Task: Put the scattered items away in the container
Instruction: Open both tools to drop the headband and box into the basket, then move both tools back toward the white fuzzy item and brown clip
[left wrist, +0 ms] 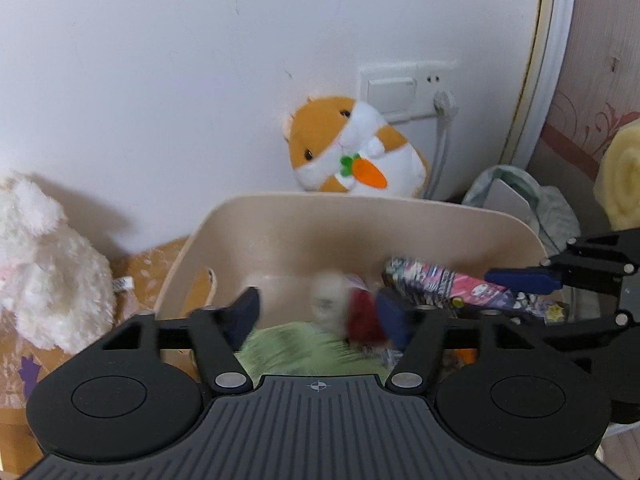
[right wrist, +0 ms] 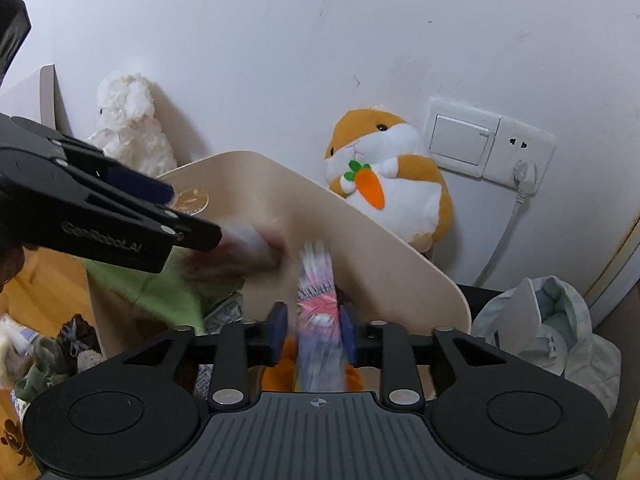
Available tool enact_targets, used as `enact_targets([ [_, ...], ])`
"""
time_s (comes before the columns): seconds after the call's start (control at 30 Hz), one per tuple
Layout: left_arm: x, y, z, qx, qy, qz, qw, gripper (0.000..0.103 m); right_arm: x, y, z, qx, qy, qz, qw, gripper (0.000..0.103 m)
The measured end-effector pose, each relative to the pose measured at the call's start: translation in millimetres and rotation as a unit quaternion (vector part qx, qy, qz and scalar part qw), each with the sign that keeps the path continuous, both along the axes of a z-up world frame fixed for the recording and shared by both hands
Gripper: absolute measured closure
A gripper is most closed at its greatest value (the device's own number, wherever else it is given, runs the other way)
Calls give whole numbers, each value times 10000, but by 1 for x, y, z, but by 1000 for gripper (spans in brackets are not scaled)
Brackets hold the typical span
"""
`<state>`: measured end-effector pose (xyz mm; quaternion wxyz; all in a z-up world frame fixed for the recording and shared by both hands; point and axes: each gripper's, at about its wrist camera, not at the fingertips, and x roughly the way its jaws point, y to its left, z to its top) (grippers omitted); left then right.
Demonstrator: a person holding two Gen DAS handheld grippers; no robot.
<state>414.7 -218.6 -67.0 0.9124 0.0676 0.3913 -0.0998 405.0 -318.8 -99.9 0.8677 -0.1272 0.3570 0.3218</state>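
White wall backs the beige container (left wrist: 360,216), its rim unobstructed above.

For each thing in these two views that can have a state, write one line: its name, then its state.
left gripper: open, small red-and-white toy loose between its fingers, blurred.
right gripper: open, patterned packet between its fingers, blurred.
beige container: open-topped, partly filled.
green cloth: lying inside the container.
plug: inserted in the wall socket.

"GoRobot.AI" — left gripper (right wrist: 218,236)
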Motion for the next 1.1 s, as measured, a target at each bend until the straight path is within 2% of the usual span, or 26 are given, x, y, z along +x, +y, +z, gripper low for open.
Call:
enact_targets([
  [0.07,-3,2,3,52,-86,15,9999,28,-3,0,-1,-44,-20,33,10000,53],
  [0.13,-5,5,4,37,-49,6,10000,28,-7,-1,0,-76,-75,17,9999,37],
  [0.27,-13,14,8,143,-98,45,9998,26,-14,-5,7,31,-122,-63,9999,23],
  [0.33,-19,21,10,163,-87,106,9998,26,-18,-7,12,92,-199,-172,9996,6],
  [0.4,-26,30,12,129,-50,139,9998,26,-23,-10,18,204,-255,-291,9990,1],
  [0.73,-79,92,26,261,5,505,9984,23,-63,-3,33,370,-219,-404,9983,0],
  [1.1,-149,180,15,187,364,965,9945,23,-137,25,15,184,203,-309,9991,0],
])
